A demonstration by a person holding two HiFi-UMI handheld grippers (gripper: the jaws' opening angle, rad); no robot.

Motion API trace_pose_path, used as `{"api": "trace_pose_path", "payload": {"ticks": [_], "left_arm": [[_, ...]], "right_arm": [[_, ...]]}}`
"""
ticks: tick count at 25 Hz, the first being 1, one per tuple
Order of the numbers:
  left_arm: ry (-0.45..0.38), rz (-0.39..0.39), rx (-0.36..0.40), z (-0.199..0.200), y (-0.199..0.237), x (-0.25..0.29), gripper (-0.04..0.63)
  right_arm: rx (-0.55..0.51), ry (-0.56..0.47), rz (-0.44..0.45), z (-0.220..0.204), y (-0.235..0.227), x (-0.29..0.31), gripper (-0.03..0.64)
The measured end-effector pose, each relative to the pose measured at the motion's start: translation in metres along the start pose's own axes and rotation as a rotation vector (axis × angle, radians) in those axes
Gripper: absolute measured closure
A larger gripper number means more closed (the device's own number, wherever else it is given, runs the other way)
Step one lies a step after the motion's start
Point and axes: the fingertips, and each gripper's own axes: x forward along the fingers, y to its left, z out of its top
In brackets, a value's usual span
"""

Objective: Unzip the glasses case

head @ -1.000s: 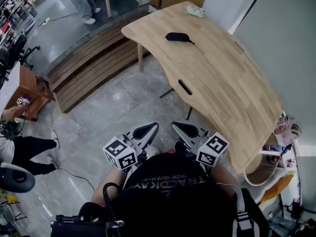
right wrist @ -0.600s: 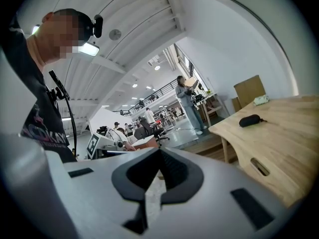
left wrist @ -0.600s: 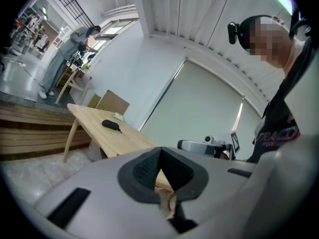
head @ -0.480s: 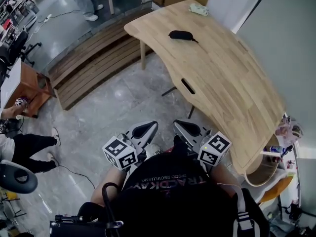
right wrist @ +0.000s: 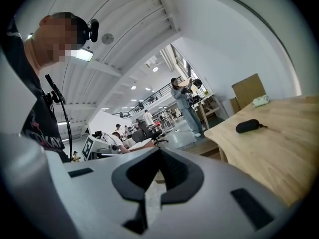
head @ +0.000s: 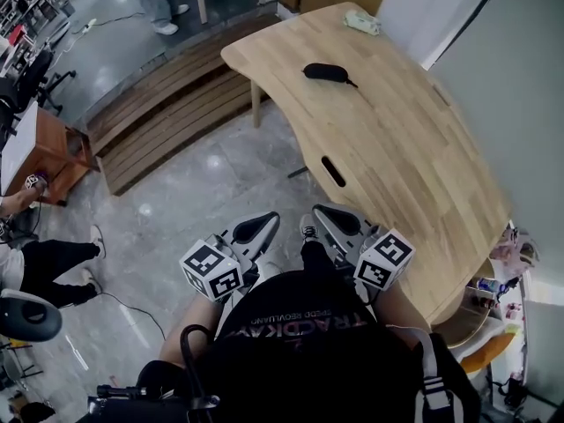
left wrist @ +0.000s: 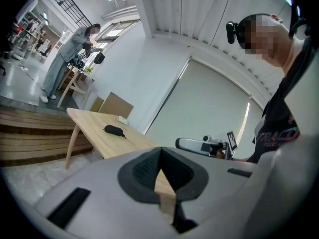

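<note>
A black glasses case (head: 324,73) lies zipped on the far part of the curved wooden table (head: 414,174); it also shows in the left gripper view (left wrist: 113,130) and the right gripper view (right wrist: 248,126). Both grippers are held close to the person's chest, well short of the table. My left gripper (head: 256,231) is shut with nothing in it. My right gripper (head: 337,227) is shut and empty too. In the left gripper view the right gripper (left wrist: 199,145) shows beside it.
A pale green packet (head: 363,22) lies at the table's far end. A slot (head: 333,171) is cut in the tabletop near its edge. Wooden steps (head: 163,117) lie left of the table. A person (head: 154,3) stands beyond; another sits at left (head: 40,258). Clutter at right (head: 498,280).
The person and both grippers have moved a little toward the table; the view has shifted, and the case sits slightly lower in the head view. Both grippers stay shut.
</note>
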Motion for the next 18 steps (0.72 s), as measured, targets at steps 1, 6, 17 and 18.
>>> {"api": "trace_pose_path", "payload": {"ticks": [1,6,17,18], "left_arm": [[-0.003,0.004,-0.001,0.004,0.004,0.006,0.583],[0.005,0.018,-0.015,0.017,0.02,0.038,0.583],[0.033,0.039,-0.055,0.03,0.06,0.102,0.583],[0.038,0.041,-0.054,0.031,0.063,0.106,0.583]], "right_arm": [[-0.001,-0.001,0.001,0.005,-0.008,0.002,0.6],[0.016,0.004,-0.011,0.022,-0.053,0.009,0.598],[0.024,0.025,-0.033,0.05,-0.144,0.032,0.597],[0.02,0.026,-0.035,0.052,-0.152,0.034,0.597]]}}
